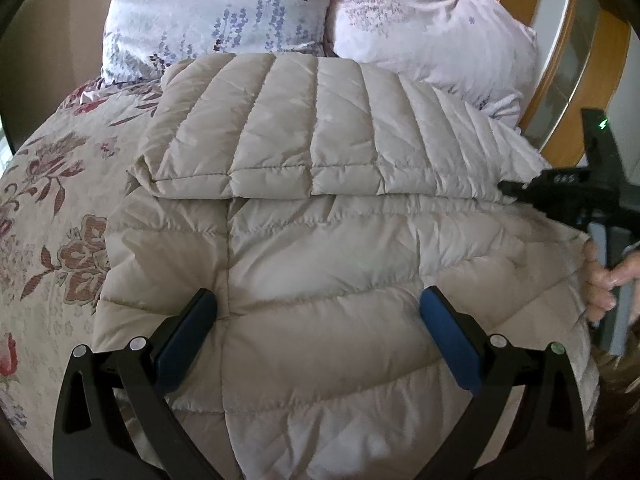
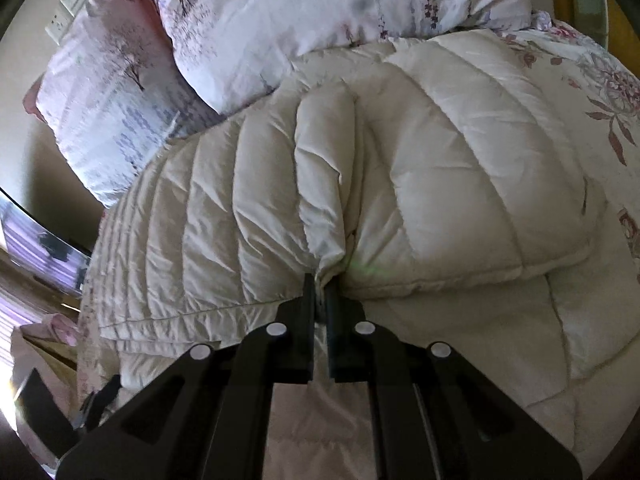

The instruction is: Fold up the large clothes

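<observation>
A beige quilted down jacket (image 1: 320,248) lies spread on the bed, with a folded part (image 1: 304,128) lying across its far half. My left gripper (image 1: 318,308) is open just above the jacket's near part, with its blue pads apart and nothing between them. My right gripper (image 2: 320,280) is shut on a pinched edge of the jacket (image 2: 320,184) and holds the fold up. It also shows in the left wrist view (image 1: 516,190) at the jacket's right edge, with the hand (image 1: 600,280) that holds it.
The bed has a floral cover (image 1: 52,216). Two pale floral pillows (image 1: 216,12) (image 1: 432,28) lie at its head, touching the jacket's far edge. A wooden frame (image 1: 560,64) stands at the right. A wall with sockets (image 2: 64,20) is behind the pillows.
</observation>
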Demonstrator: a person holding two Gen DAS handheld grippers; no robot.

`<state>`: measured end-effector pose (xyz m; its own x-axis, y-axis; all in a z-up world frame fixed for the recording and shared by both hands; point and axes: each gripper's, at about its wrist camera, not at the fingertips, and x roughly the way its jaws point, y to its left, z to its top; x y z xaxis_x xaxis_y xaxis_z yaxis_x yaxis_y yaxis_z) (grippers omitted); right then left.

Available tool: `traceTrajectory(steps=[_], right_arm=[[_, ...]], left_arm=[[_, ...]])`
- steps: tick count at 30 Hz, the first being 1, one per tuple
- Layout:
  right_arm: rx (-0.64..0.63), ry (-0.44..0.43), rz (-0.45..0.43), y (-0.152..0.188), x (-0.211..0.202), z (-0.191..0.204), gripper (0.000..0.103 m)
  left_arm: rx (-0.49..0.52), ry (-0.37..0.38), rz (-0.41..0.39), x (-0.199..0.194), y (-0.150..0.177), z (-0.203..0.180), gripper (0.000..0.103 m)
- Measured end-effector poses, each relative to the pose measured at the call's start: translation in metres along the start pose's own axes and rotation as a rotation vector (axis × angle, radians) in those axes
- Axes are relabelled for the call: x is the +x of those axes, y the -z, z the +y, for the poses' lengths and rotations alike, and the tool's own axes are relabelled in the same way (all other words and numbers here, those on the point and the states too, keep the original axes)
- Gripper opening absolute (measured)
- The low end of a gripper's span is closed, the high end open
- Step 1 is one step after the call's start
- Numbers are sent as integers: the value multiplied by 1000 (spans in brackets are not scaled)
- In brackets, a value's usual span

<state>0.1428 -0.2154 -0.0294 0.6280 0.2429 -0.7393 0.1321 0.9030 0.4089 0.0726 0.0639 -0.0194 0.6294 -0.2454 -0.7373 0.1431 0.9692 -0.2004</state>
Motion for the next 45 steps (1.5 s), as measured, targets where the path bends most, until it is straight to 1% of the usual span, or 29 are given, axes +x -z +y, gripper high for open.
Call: traceTrajectory(steps=[3, 5, 7, 8, 9, 10, 11, 13, 14, 16, 19, 21, 23, 25, 27, 28, 31, 34, 36, 38, 39, 40, 42, 45], right_arm=[[-17, 21, 12, -2, 3, 3, 7], [-28, 29, 23, -3, 4, 4, 7], [-38, 17, 37, -3, 2, 4, 14], [-41, 3, 41, -3, -2, 4, 22], [-41, -20, 42, -3, -8, 3, 27], [-39, -42, 43, -3, -13, 3, 39], [-37, -73, 42, -1, -21, -1, 45], [-45, -108, 31, 2, -40, -10, 49], [-47, -122, 21, 4, -51, -18, 52], [-42, -128, 6, 9, -70, -34, 57], [-14, -98, -10, 18, -96, -71, 59], [15, -78, -12, 27, -109, -97, 60], [48, -55, 8, 37, -119, -125, 61], [75, -41, 33, 46, -123, -145, 61], [96, -36, 49, 55, -127, -160, 61], [105, -52, 61, 61, -129, -167, 61], [119, -98, 89, 74, -132, -179, 61], [131, -113, 123, 85, -129, -185, 61], [142, -159, 138, 94, -129, -188, 61], [146, -219, 161, 100, -129, -188, 61], [143, -235, 165, 104, -130, -185, 61], [133, -253, 175, 109, -131, -183, 61], [109, -269, 195, 119, -135, -178, 61], [58, -282, 228, 130, -140, -173, 61]], left_arm=[[-48, 30, -32, -9, 2, 7, 102], [-92, 45, -68, -19, 6, 14, 102], [-93, 17, -73, -27, 9, 17, 102], [-88, 6, -78, -32, 10, 18, 102], [-80, -7, -84, -39, 12, 21, 102], [-74, -16, -87, -47, 13, 23, 102], [-71, -22, -87, -52, 15, 24, 102], [-77, -40, -90, -65, 19, 34, 102], [-86, -45, -97, -73, 21, 41, 102], [-102, -42, -102, -81, 25, 51, 102], [-139, -32, -100, -91, 33, 69, 102], [-167, -15, -82, -92, 38, 80, 102], [-193, 8, -61, -92, 44, 89, 102], [-221, 50, -32, -90, 52, 97, 95], [-248, 97, -2, -88, 58, 103, 85], [-260, 120, 7, -88, 62, 105, 84], [-281, 172, 8, -91, 72, 108, 82], [-295, 222, 6, -95, 79, 108, 82], [-299, 254, 6, -98, 84, 106, 81], [-306, 304, 12, -100, 90, 102, 79], [-306, 337, 19, -100, 93, 100, 78], [-298, 351, 23, -101, 97, 96, 78], [-286, 364, 26, -104, 102, 92, 78], [-293, 397, 37, -107, 107, 91, 78]])
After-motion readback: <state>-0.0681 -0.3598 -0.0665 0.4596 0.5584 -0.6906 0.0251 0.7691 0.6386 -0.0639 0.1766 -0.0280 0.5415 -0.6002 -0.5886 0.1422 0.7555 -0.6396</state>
